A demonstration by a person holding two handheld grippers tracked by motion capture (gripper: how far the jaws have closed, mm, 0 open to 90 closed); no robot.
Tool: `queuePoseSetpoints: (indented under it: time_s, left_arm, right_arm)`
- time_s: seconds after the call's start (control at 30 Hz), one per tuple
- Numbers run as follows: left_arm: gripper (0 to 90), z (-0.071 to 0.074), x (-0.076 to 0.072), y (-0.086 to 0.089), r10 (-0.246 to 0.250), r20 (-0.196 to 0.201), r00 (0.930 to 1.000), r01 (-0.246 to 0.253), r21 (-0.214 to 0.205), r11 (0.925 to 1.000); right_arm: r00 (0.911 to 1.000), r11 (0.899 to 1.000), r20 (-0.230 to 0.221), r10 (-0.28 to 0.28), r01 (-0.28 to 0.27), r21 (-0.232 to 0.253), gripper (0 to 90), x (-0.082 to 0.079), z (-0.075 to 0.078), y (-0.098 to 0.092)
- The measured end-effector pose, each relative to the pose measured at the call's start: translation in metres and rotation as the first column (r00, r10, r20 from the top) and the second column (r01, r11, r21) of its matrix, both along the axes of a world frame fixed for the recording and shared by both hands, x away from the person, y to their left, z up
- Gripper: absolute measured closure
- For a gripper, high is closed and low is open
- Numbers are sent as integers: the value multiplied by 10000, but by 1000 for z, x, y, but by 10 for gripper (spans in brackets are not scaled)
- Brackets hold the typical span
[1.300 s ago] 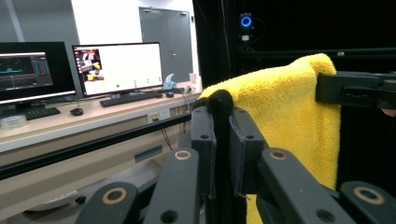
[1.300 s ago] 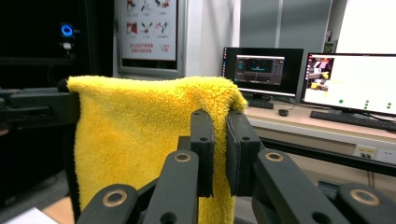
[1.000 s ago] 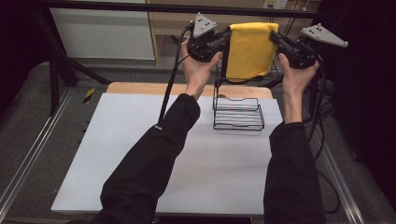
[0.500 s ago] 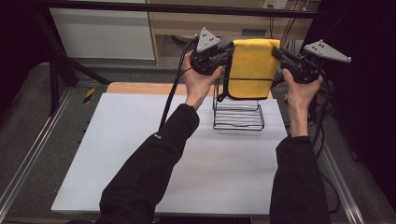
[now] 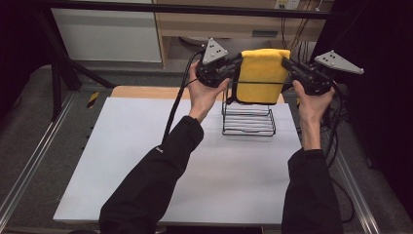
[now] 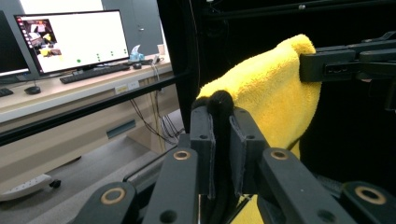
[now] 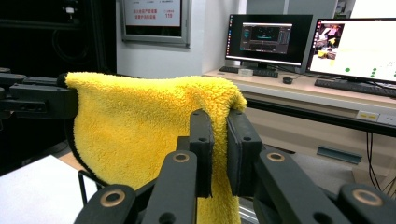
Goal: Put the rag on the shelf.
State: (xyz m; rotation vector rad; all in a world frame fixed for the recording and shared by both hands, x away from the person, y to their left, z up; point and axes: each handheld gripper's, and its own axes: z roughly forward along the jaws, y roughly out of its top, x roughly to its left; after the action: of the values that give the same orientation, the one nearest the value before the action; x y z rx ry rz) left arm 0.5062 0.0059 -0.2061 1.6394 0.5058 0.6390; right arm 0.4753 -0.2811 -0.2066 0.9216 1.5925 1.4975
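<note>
From the high view, the person holds a fluffy yellow microfibre towel [image 5: 262, 75] stretched between the left gripper [image 5: 237, 66] and the right gripper [image 5: 286, 66], above the black wire rack [image 5: 249, 118] that stands on the white table [image 5: 146, 161]. Gripping the two top corners keeps the cloth spread flat and hanging straight, which I judge suits draping it over the rack's upright top bar — the towel's lower part already hangs in front of that bar.

In the left gripper view, the black jaws stand nearly closed, pinching a dark-edged corner of the towel [image 6: 266, 93]; the other gripper [image 6: 327, 63] shows farther off, clamped on the far corner.

In the right gripper view, the jaws are likewise almost together, with the towel's [image 7: 140, 126] edge caught between them, and the left gripper [image 7: 42, 100] holds the opposite corner — the cloth sags slightly between the two.
</note>
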Motion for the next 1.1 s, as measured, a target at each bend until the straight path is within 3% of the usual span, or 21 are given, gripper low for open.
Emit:
queuePoseSetpoints:
  time_s: [0.83,1.1]
  left_arm:
    - [800,-14,-28,-4,-404,315,9987,368,1055,9937]
    - [798,-27,-36,-4,-466,94,9989,450,1310,9904]
  right_arm:
    - [9999,9996,-75,-71,69,-283,809,-27,-26,-2]
    - [9992,9986,-380,150,-169,-502,809,-36,-38,-3]
